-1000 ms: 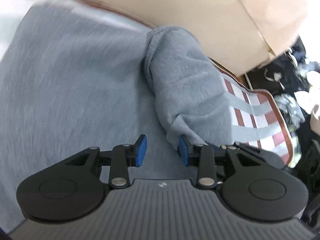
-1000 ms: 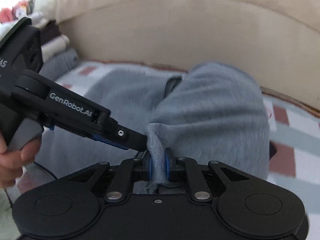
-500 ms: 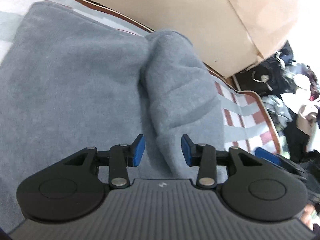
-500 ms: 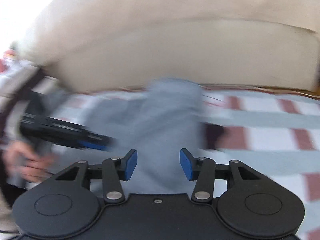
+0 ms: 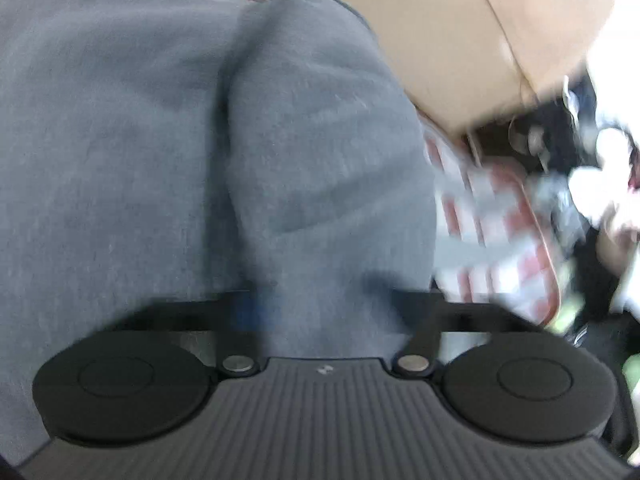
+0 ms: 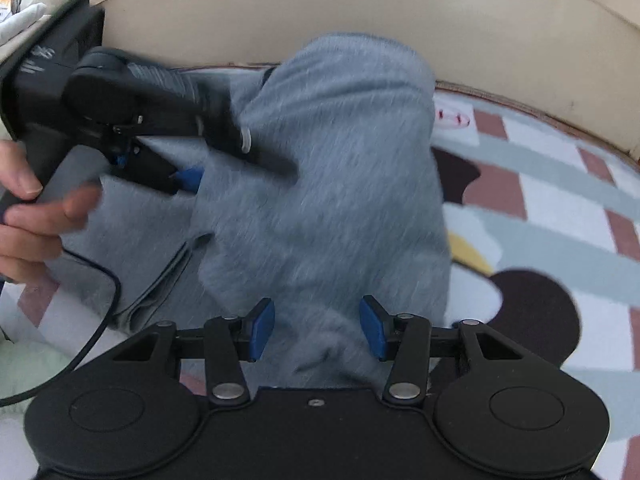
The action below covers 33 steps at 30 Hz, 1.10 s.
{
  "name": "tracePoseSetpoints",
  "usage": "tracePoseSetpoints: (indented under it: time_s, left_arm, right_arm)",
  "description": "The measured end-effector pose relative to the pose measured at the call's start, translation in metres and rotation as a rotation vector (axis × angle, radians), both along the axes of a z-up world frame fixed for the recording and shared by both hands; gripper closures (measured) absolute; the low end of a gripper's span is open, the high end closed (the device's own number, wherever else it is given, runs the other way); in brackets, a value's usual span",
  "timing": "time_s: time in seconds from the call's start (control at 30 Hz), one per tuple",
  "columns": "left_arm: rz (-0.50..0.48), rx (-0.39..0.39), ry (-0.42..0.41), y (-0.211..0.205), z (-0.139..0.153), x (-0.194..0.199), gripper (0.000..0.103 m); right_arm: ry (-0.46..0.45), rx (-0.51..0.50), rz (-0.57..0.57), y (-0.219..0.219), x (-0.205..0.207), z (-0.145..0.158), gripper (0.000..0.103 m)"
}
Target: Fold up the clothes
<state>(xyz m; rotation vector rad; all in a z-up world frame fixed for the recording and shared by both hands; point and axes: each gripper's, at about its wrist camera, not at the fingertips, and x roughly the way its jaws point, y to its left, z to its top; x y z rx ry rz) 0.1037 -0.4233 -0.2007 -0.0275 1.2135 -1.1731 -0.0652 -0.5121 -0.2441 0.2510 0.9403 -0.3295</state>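
Two grippers work one grey garment [image 6: 328,208], which lies spread on a checked bed cover [image 6: 560,208] against a beige padded headboard [image 6: 360,12], with a thick fold of it humped up along the middle. Farthest left in the right wrist view, a hand [image 6: 28,208] grips the handle of the left gripper [image 6: 240,160], a cable trailing below it; its jaws are closing with the left flank of that hump between them, though blur hides whether the pads already press the cloth. Likely it takes the fold there so that the layer can be drawn over or held in place. To the right and nearer, the right gripper [image 6: 318,332] stands released, its blue pads [image 6: 262,334] apart on either side of the hump's near end without pinching it, probably ready for a fresh hold. Beyond the bed's right edge, the left wrist view shows a blurred clutter of clothes [image 5: 580,184].
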Motion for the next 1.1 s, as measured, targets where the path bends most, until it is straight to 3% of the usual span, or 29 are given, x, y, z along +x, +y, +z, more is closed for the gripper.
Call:
tracePoseSetpoints:
  time_s: [0.03, 0.1, 0.17, 0.23, 0.33, 0.43, 0.47, 0.53, 0.63, 0.8, 0.87, 0.97, 1.1]
  left_arm:
    - [-0.022, 0.005, -0.095, 0.001, 0.011, -0.009, 0.091]
    - [-0.003, -0.011, -0.14, 0.009, 0.027, -0.016, 0.091]
    - [0.038, -0.026, -0.116, 0.019, 0.035, -0.015, 0.091]
    - [0.048, 0.022, -0.099, 0.028, 0.027, -0.008, 0.091]
    - [0.057, 0.095, 0.021, 0.034, -0.004, 0.01, 0.091]
    - [0.02, 0.086, 0.069, 0.033, -0.012, 0.022, 0.084]
    - [0.005, 0.081, 0.076, 0.032, -0.011, 0.025, 0.083]
    - [-0.026, 0.075, 0.043, 0.031, -0.003, 0.026, 0.071]
    - [-0.054, 0.014, -0.002, 0.045, 0.019, 0.028, 0.061]
    - [-0.013, -0.101, -0.101, 0.072, 0.048, 0.041, 0.046]
    - [0.02, -0.091, -0.151, 0.075, 0.053, 0.046, 0.043]
    - [0.063, -0.05, -0.159, 0.075, 0.051, 0.056, 0.043]
    - [0.058, -0.023, -0.165, 0.071, 0.047, 0.057, 0.043]
  right_arm:
    - [0.016, 0.007, -0.001, 0.001, 0.0, -0.001, 0.05]
    - [0.033, 0.032, 0.023, 0.004, -0.004, 0.005, 0.05]
    - [0.026, 0.079, 0.03, 0.002, -0.008, 0.018, 0.05]
    - [-0.03, 0.136, 0.019, -0.005, -0.011, 0.036, 0.05]
    - [-0.179, 0.132, -0.038, -0.022, -0.009, 0.071, 0.05]
    - [-0.215, 0.119, -0.077, -0.043, 0.015, 0.085, 0.05]
    - [-0.193, 0.076, -0.07, -0.045, 0.029, 0.084, 0.05]
    - [-0.134, -0.065, -0.043, -0.039, 0.056, 0.077, 0.05]
    - [-0.094, -0.22, -0.006, -0.031, 0.089, 0.063, 0.05]
    - [-0.068, -0.246, 0.063, -0.028, 0.099, 0.032, 0.047]
    - [-0.062, -0.271, 0.09, -0.02, 0.091, 0.032, 0.047]
    - [-0.065, -0.252, 0.077, -0.015, 0.069, 0.033, 0.046]
    - [-0.09, -0.154, 0.021, -0.017, 0.035, 0.025, 0.044]
